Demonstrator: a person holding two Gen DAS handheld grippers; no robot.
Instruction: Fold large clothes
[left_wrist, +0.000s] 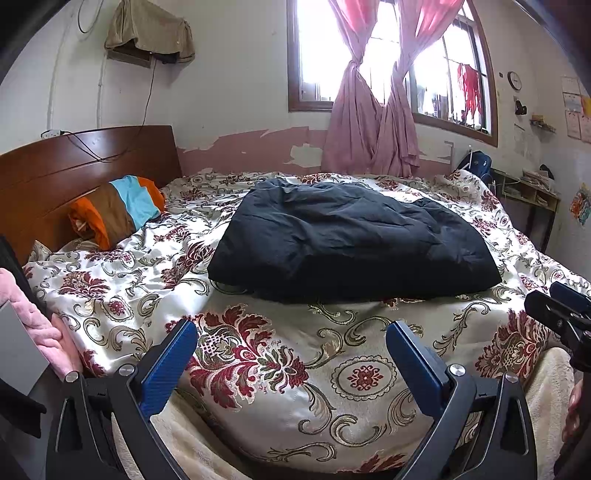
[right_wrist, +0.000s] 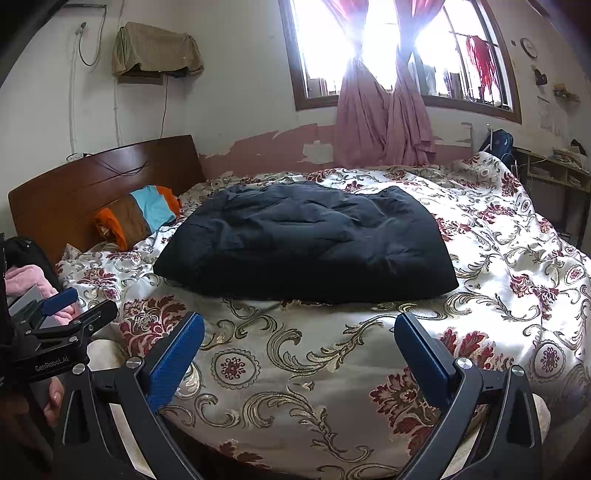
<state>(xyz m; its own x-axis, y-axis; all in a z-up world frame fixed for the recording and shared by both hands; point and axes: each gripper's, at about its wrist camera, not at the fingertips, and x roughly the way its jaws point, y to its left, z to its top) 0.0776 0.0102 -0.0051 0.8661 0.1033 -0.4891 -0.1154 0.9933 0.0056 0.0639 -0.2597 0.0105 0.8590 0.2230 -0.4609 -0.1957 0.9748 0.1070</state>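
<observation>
both the left gripper (left_wrist: 291, 336) and right gripper (right_wrist: 299, 328) hang spread wide and empty over the near edge of the bed (left_wrist: 258, 369), well short of the dark jacket (left_wrist: 351, 240) lying mid-bed, whose puffy bulk could spring any fold apart

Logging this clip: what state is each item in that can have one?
Left tongs: open, empty, above the bed's near edge.
Right tongs: open, empty.
Dark garment: folded into a puffy block on the bedspread.
Curtains: knotted, drawn aside.
</observation>
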